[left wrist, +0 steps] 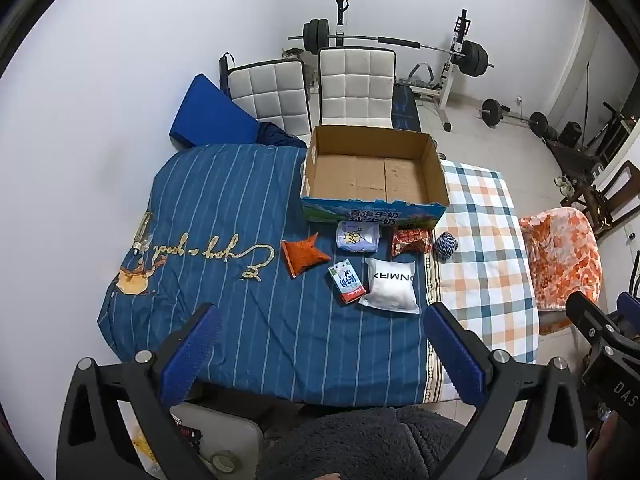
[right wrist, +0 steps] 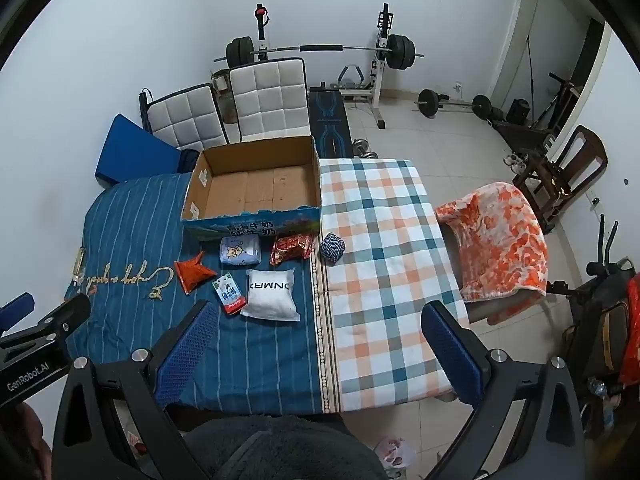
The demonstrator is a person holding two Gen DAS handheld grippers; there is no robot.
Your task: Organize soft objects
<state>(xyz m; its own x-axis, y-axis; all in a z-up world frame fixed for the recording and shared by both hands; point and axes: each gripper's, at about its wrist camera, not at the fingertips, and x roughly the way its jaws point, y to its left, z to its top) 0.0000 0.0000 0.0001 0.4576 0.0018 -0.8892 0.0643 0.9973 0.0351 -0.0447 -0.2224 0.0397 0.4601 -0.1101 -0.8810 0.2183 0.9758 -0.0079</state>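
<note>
An empty cardboard box (left wrist: 374, 176) (right wrist: 256, 188) stands on the far side of the covered table. In front of it lie several soft packs: an orange pouch (left wrist: 304, 256) (right wrist: 194, 272), a pale blue tissue pack (left wrist: 357, 237) (right wrist: 240, 251), a red snack bag (left wrist: 412, 241) (right wrist: 291, 249), a blue-white rope ball (left wrist: 446, 245) (right wrist: 333, 248), a small red-white packet (left wrist: 347, 282) (right wrist: 229, 293) and a white pillow pack (left wrist: 391, 285) (right wrist: 271, 295). My left gripper (left wrist: 320, 350) is open and empty above the table's near edge. My right gripper (right wrist: 320, 350) is open and empty, right of the left one.
A blue striped cloth (left wrist: 224, 248) and a checked cloth (right wrist: 384, 260) cover the table. Two white chairs (left wrist: 356, 84) stand behind the box. An orange blanket (right wrist: 496, 240) drapes a chair at the right. Weight equipment (right wrist: 320, 50) stands by the far wall.
</note>
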